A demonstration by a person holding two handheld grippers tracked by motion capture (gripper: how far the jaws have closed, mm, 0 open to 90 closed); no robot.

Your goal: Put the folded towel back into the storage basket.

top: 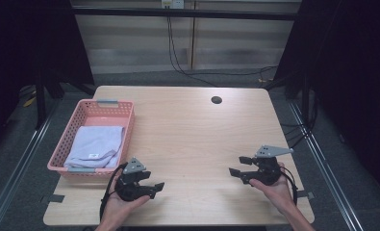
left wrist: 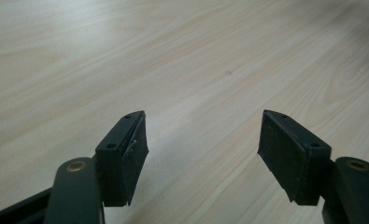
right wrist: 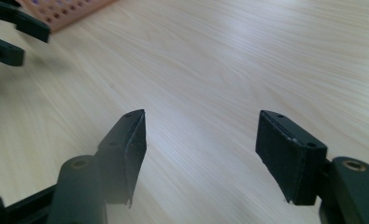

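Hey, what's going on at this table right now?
A person sits at a wooden table holding a pair of tongs in each hand. The left tongs and the right tongs both stand open and hold nothing, with bare tabletop between their pads in both gripper views. At the table's left edge sits a pink basket with a folded pale purple towel lying inside it. Neither tongs touches the basket or the towel.
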